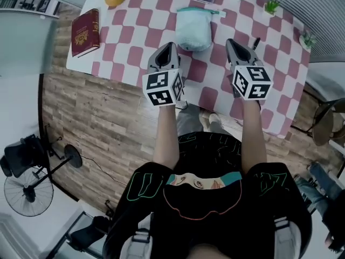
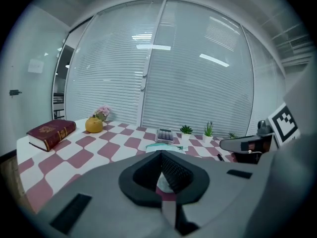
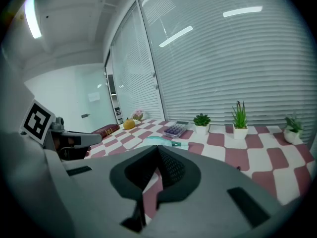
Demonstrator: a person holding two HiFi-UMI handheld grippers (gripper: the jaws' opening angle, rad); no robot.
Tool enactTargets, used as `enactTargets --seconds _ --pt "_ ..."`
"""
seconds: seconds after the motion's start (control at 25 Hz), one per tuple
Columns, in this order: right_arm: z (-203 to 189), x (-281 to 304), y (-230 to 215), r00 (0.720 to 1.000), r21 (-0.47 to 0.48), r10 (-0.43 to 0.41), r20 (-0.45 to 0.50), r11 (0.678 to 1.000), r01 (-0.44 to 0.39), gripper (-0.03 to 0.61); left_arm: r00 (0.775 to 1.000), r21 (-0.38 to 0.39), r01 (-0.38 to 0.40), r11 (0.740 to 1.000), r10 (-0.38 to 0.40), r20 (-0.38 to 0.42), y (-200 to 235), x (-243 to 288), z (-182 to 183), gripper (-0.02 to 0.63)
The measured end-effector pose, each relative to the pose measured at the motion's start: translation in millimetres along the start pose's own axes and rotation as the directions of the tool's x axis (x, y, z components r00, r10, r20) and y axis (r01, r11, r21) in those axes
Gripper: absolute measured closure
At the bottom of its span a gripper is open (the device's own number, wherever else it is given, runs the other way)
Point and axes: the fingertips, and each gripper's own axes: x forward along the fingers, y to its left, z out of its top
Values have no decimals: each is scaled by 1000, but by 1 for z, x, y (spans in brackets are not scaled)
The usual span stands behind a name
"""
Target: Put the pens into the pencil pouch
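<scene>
Tongs: left tongs (image 1: 168, 46) and right tongs (image 1: 231, 41) both closed, nothing between them.
Pouch: pale mint fabric pencil pouch (image 1: 194, 28) lies on pink-and-white checked bench (image 1: 135, 15), between the tips.
Pen: slim black pen (image 1: 256, 43) just beside right tongs.

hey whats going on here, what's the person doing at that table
A person stands at a table with a pink-and-white checked cloth, holding a gripper in each hand. The left gripper and right gripper are both shut and empty, and they hover on either side of a pale green pouch. What looks like a dark pen lies just beyond the right gripper. Nothing has been picked up yet.
</scene>
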Motion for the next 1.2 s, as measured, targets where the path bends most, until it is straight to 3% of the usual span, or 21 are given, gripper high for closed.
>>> enactTargets --seconds 0.32,0.56,0.84,1.2 --pt "-8 2 -38 994 46 -105 -18 993 106 575 996 69 64 996 -59 -73 -9 59 8 618" --pt "-16 -4 -59 986 69 -162 -33 984 164 575 981 132 95 987 -71 -181 -11 94 1 617" --pt "-23 0 -70 980 95 -193 -49 976 197 575 955 181 164 970 -110 -275 -12 124 0 564" --pt "-21 21 -60 980 100 -194 -53 975 198 575 906 136 250 959 -181 -383 -16 153 -15 463"
